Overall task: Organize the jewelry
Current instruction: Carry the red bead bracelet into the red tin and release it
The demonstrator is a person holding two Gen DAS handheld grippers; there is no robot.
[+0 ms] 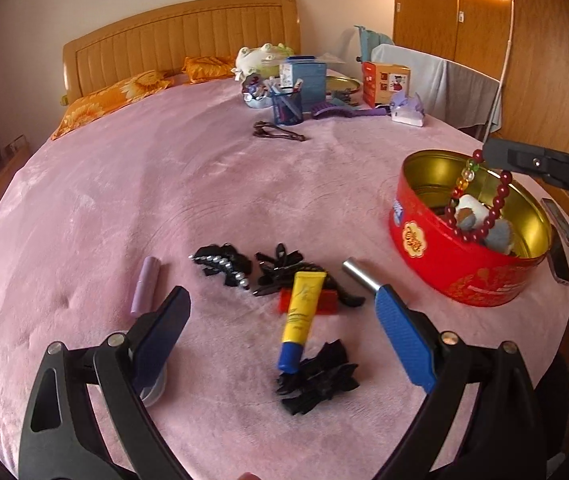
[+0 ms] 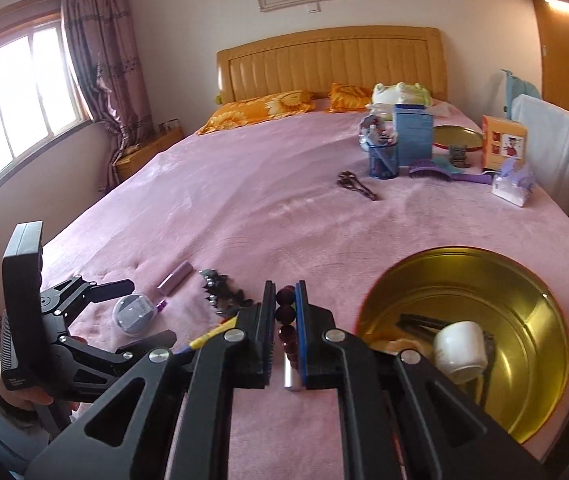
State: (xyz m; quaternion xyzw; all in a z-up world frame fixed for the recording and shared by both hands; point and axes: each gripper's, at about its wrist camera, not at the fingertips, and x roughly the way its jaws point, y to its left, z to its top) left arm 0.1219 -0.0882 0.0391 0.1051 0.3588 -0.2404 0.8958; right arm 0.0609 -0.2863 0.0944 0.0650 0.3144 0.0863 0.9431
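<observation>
A bracelet of dark red beads hangs from my right gripper over the open red tin. In the right wrist view, that gripper is shut on the beads, just left of the tin's gold inside, where a white cup-like piece lies. My left gripper stands open above the pink bedspread, over a yellow tube, black hair clips and black bows. It holds nothing. It also shows at the left of the right wrist view, as the left gripper.
A lilac tube, a silver cylinder and a round clear case lie near the clips. Farther up the bed are a brown clip, a blue pen holder, boxes and a purple comb. A phone lies beyond the tin.
</observation>
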